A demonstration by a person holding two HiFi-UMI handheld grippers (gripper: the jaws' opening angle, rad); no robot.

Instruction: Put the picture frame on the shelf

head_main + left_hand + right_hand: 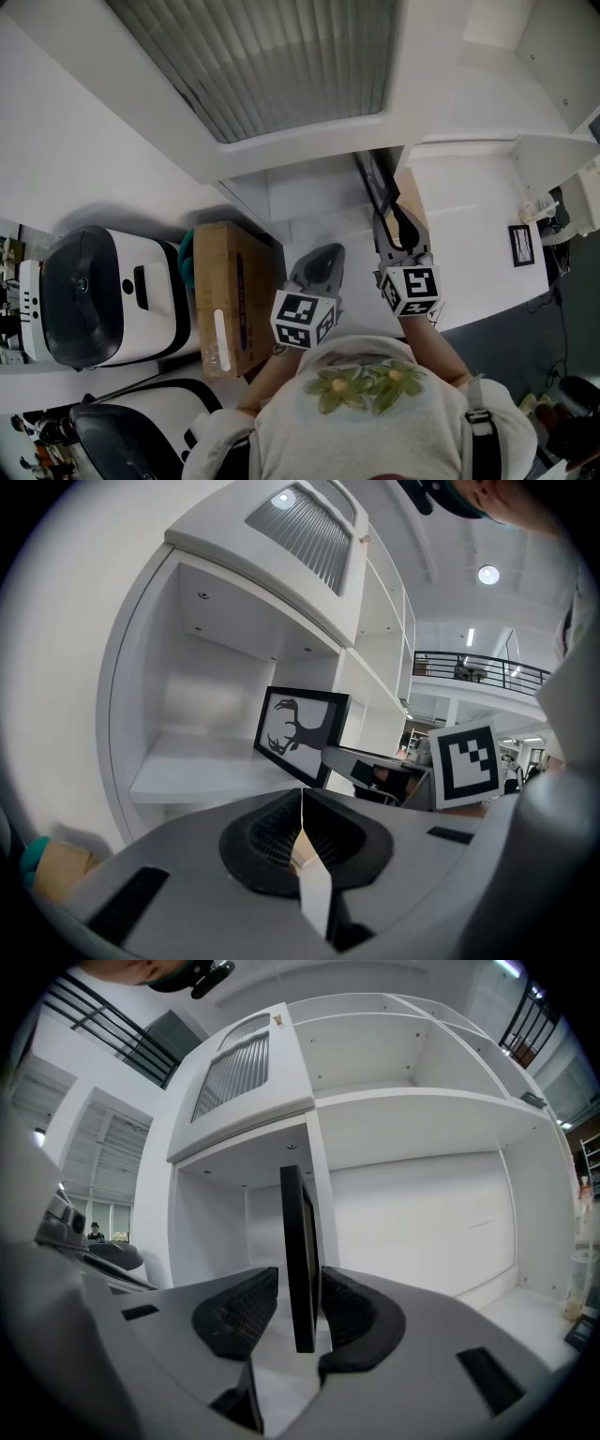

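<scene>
Picture frame [298,735] – black border, antlered-head silhouette on white. It stands on edge in the shelf [206,771] compartment under the ribbed panel [305,532], towards that compartment's right side and near the front lip. Long axis close to vertical, leaning slightly. The printed face looks to the person's left, towards the left gripper's camera. Its lower edge appears to sit on the shelf board.

From the right gripper view the frame [300,1251] shows only as a thin dark upright strip, edge-on. From the head view the frame [375,187] is a narrow black line running away from the person into the shelf [309,202].

Right gripper [298,1283] – jaws spread, one ribbed pad on each side of the frame. A sliver of gap is plain on the left pad's side; the right pad sits very close.

Left gripper [302,803] – jaws pressed together, nothing between them, held just left of the right gripper [401,232].

Further left, on the floor: a cardboard box [230,295], then a white machine with a dark lid [94,295].
</scene>
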